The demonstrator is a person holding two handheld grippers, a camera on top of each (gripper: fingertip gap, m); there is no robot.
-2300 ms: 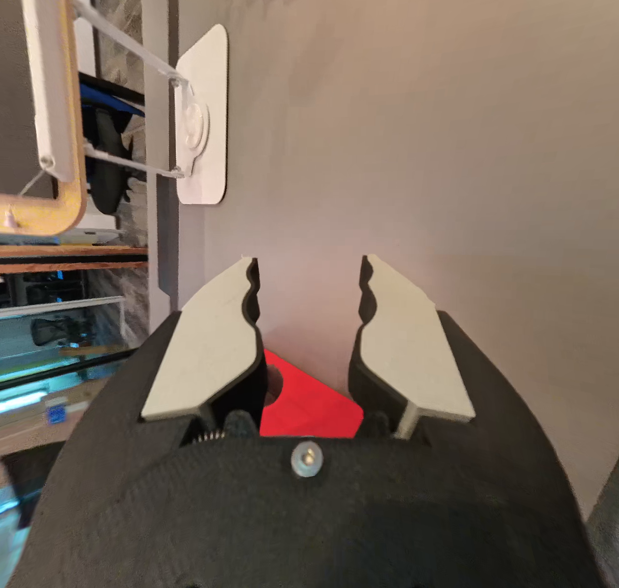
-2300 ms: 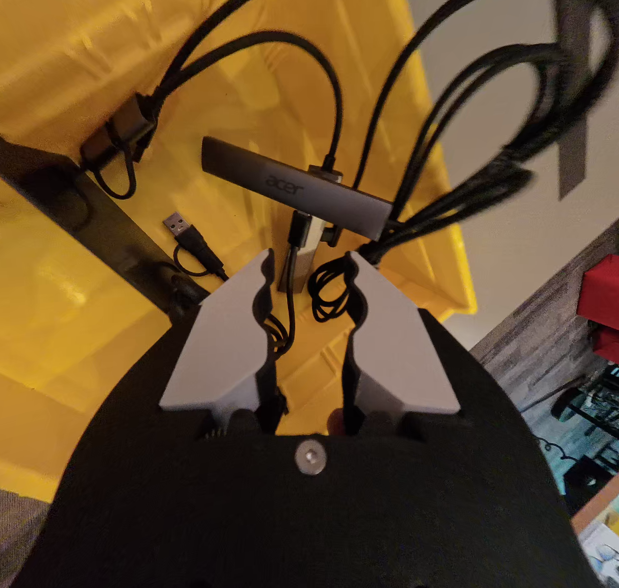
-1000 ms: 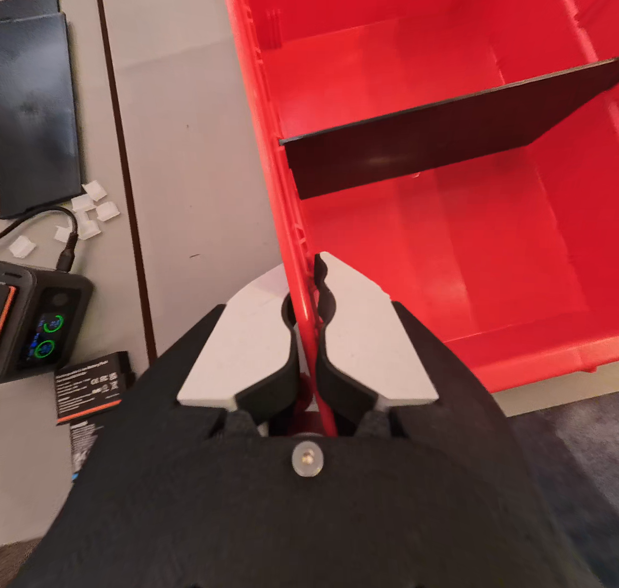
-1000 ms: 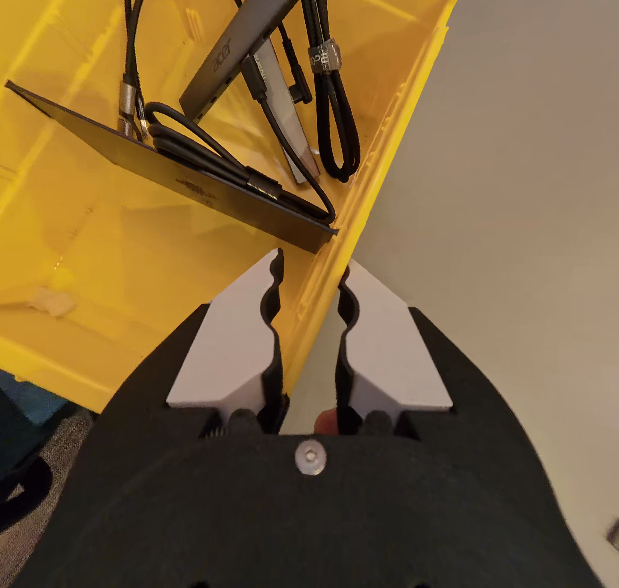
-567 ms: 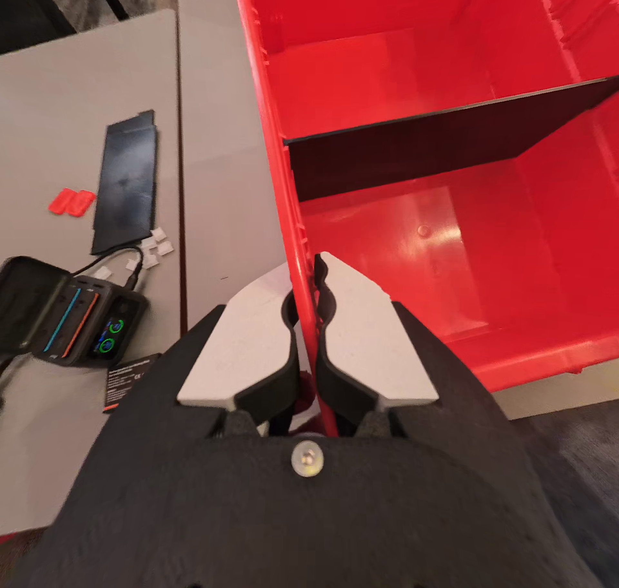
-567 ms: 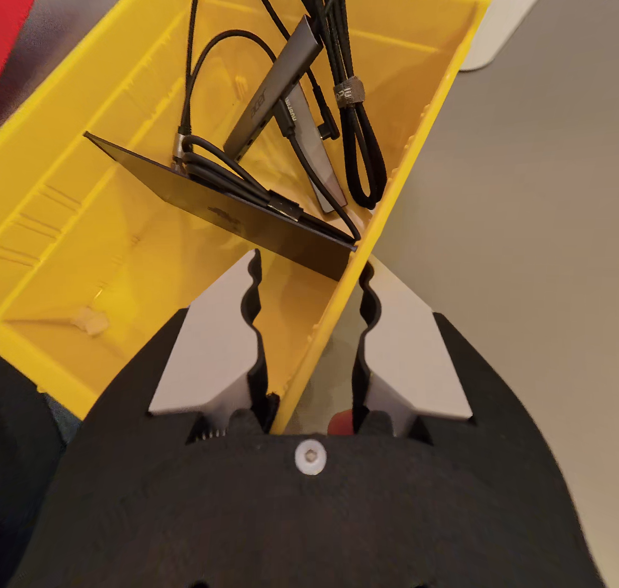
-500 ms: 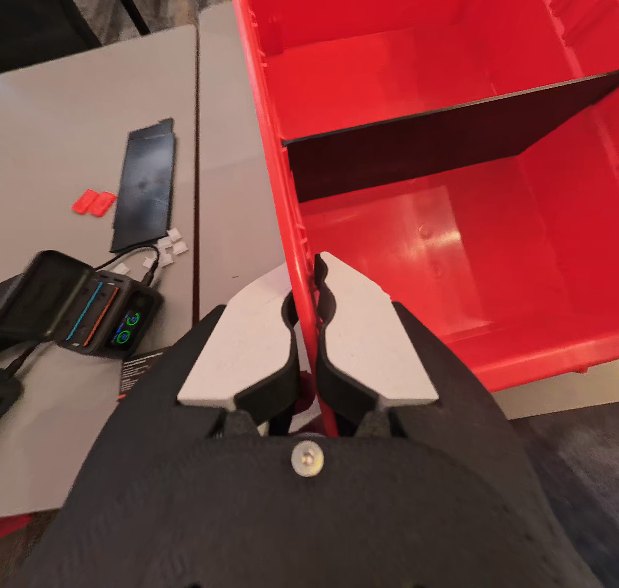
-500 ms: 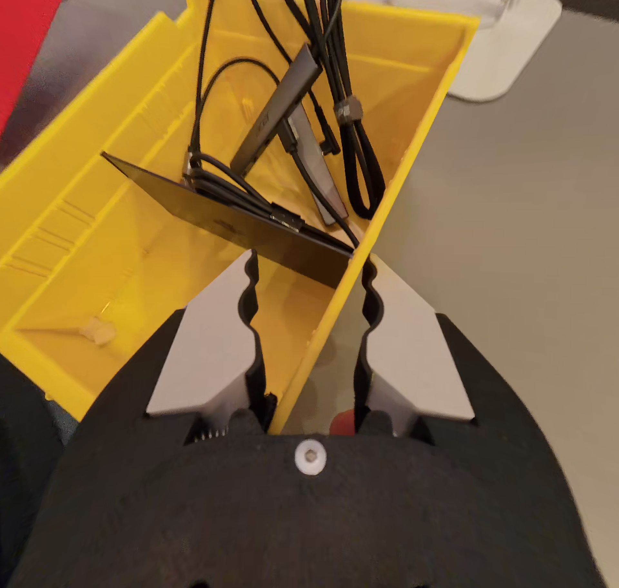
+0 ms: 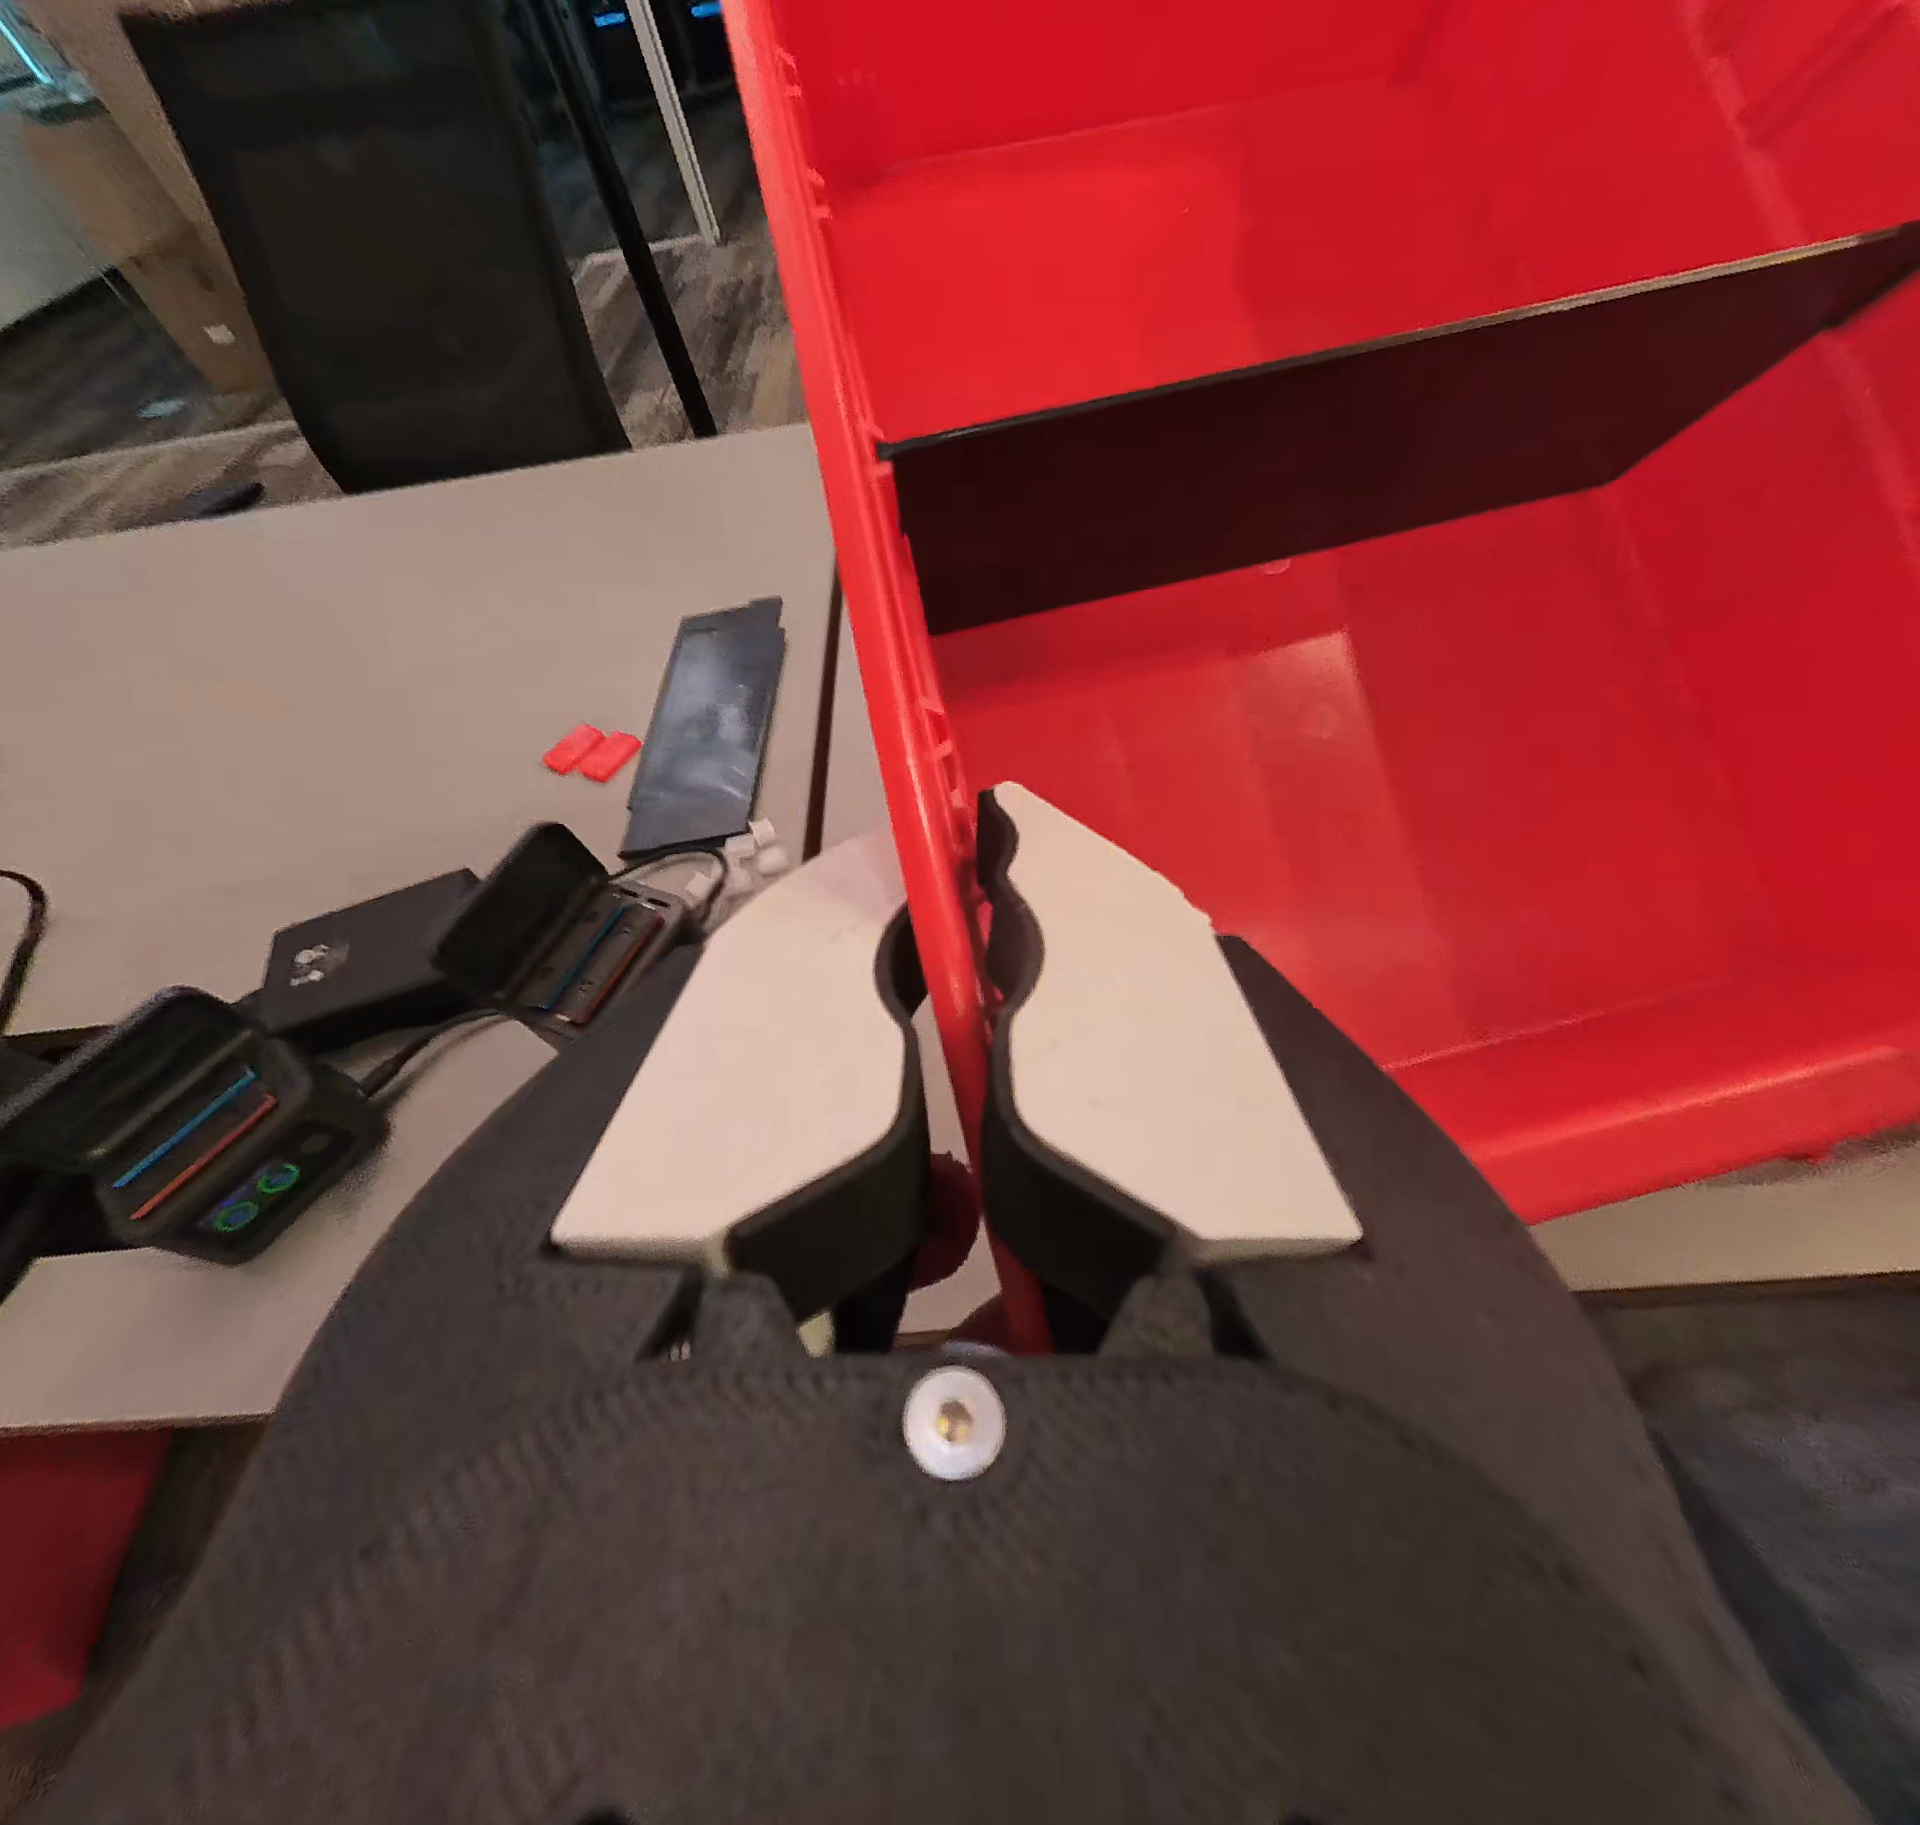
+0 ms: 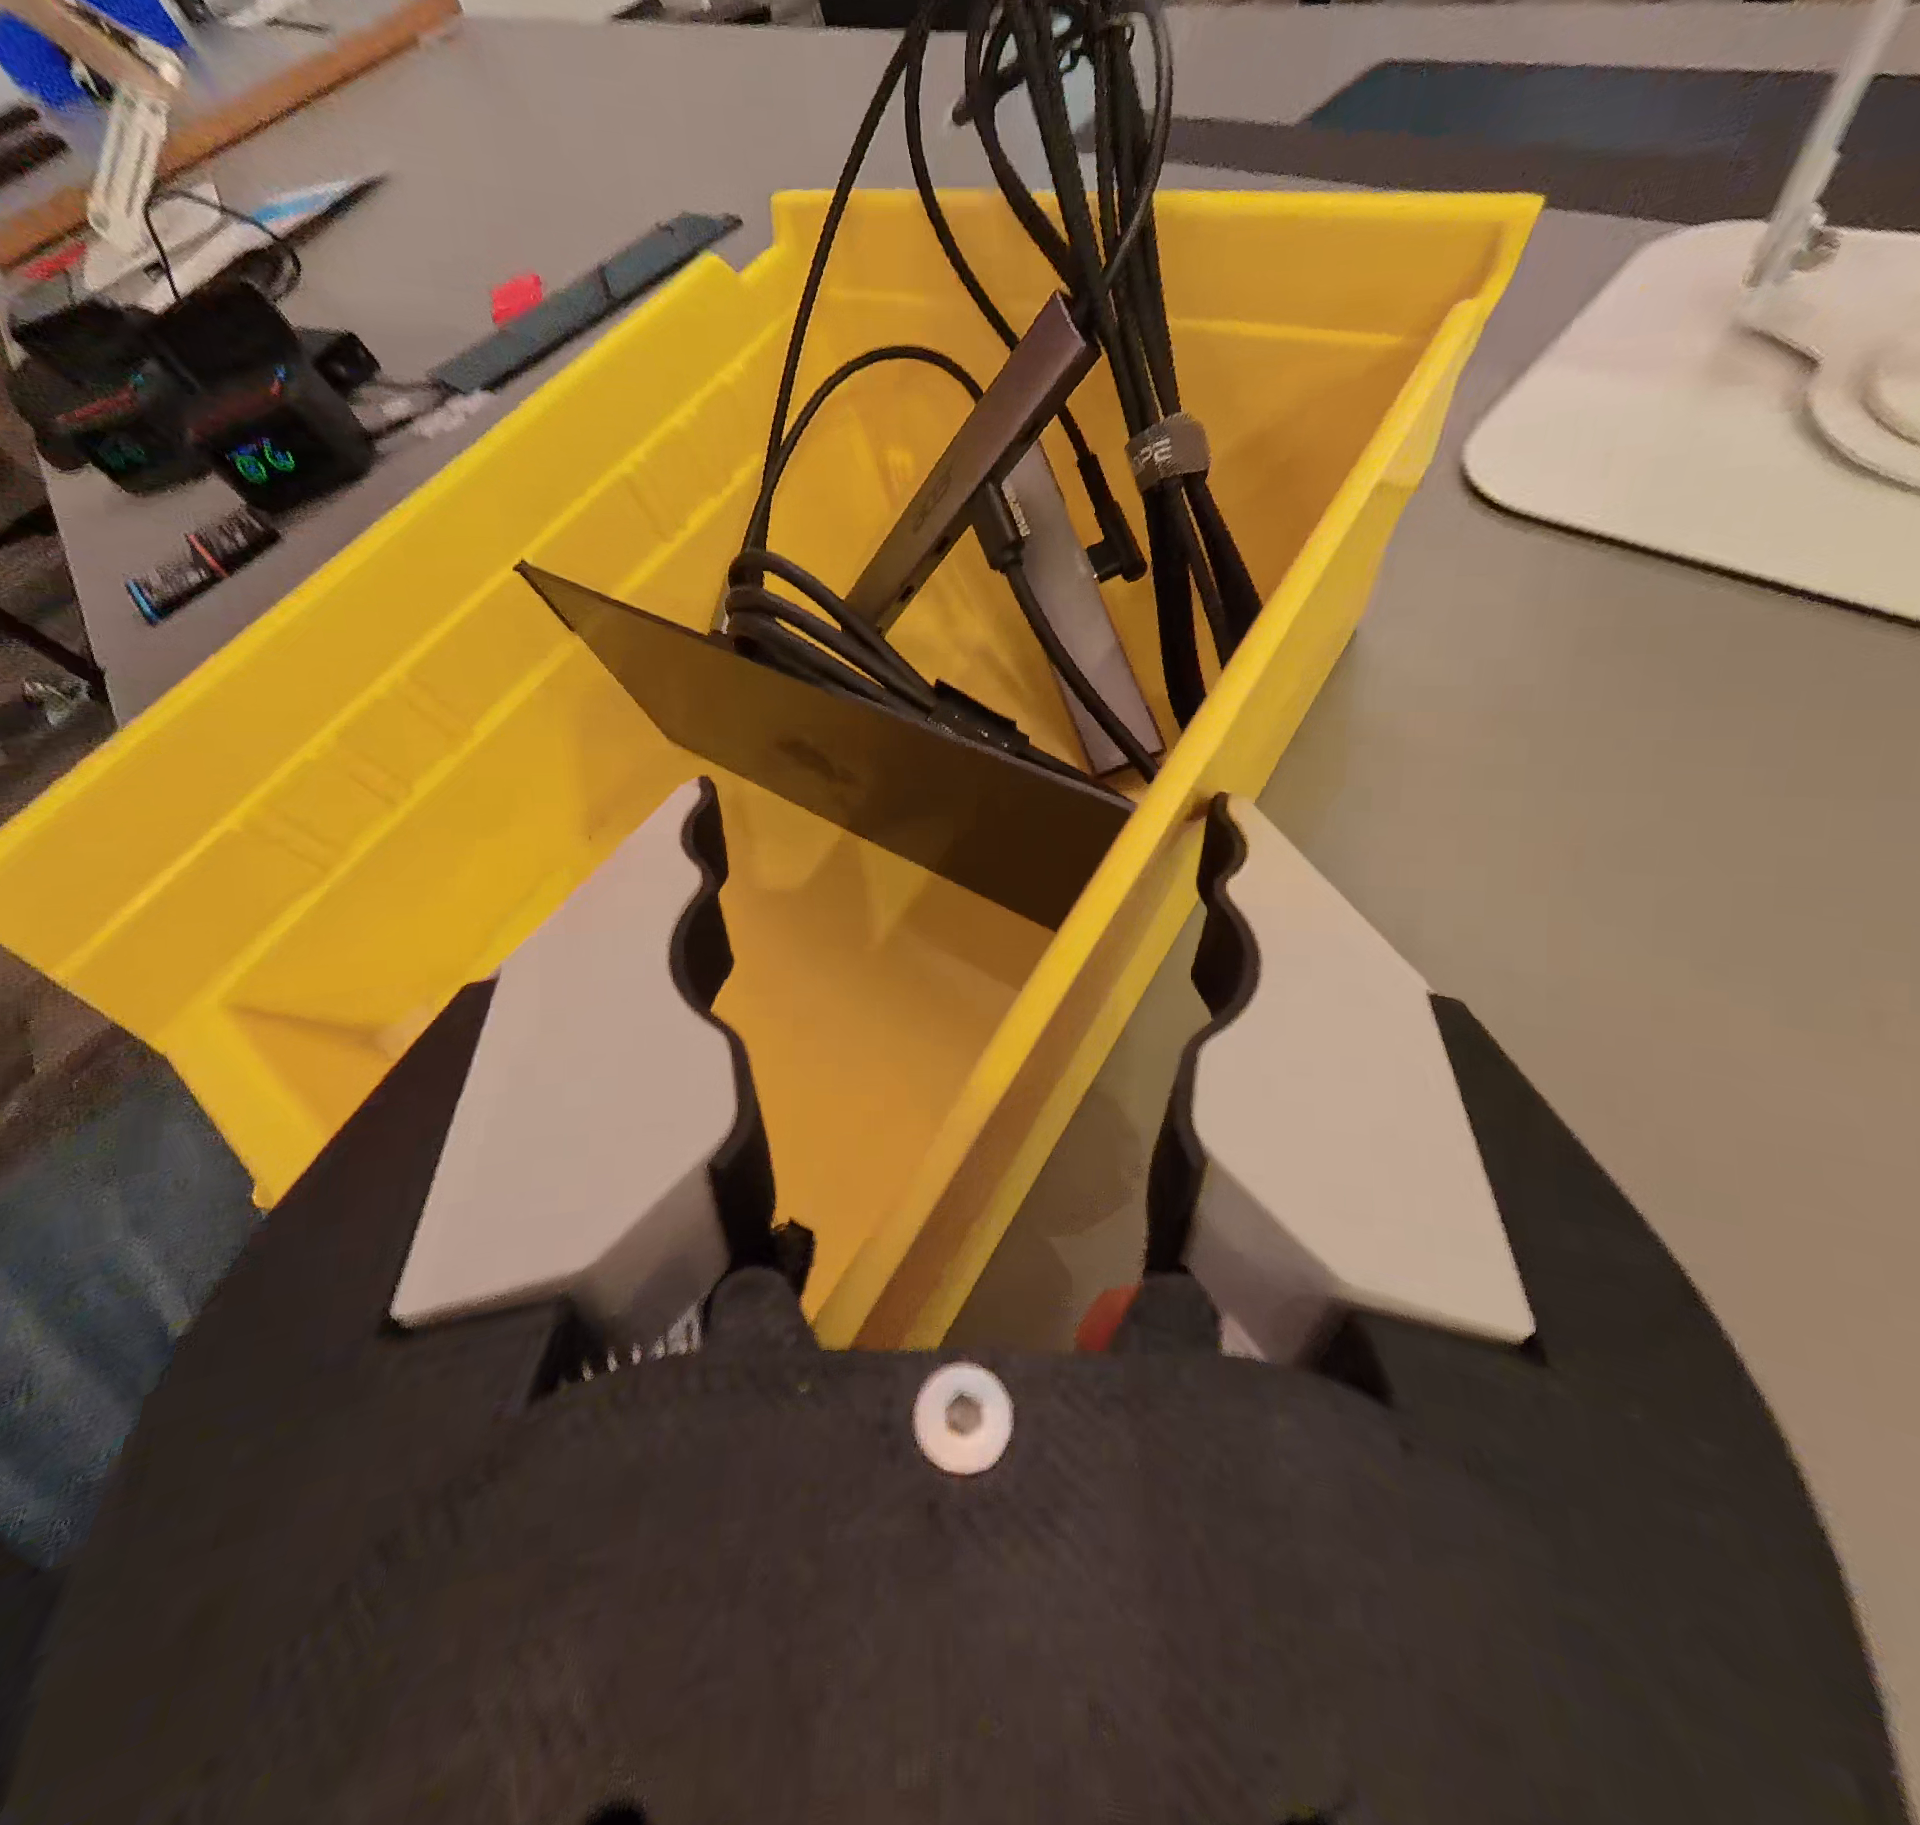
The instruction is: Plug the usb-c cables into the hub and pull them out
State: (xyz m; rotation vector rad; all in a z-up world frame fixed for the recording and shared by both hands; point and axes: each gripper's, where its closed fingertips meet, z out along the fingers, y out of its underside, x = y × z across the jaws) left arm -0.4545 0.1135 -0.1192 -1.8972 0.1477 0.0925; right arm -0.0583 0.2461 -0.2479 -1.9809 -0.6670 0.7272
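Our left gripper (image 9: 951, 840) is pinched tight on the side wall of the red bin (image 9: 1351, 840), which is smooth glossy plastic with a flat black divider (image 9: 1351, 487) across it. Left of the bin on the grey table (image 9: 312, 632) sit two open black charger cases (image 9: 197, 1121) with little lit screens, a dark flat strip (image 9: 712, 726) and two small red bits (image 9: 590, 752).

Our right gripper (image 10: 961, 819) is spread wide, its fingers straddling the right wall of the yellow bin (image 10: 416, 715) without squeezing it. The hub (image 10: 987, 456), a slim grey metal bar, leans tilted in the bin's far compartment behind another black divider (image 10: 831, 767), tangled in black cables (image 10: 1101, 217) that arch up over the rim. A strapped bundle of cable (image 10: 1174, 528) stands against the right wall. Which plugs are seated in the hub is hard to make out. A white stand base (image 10: 1683, 425) sits off the bin's far right corner, cut off by the frame.
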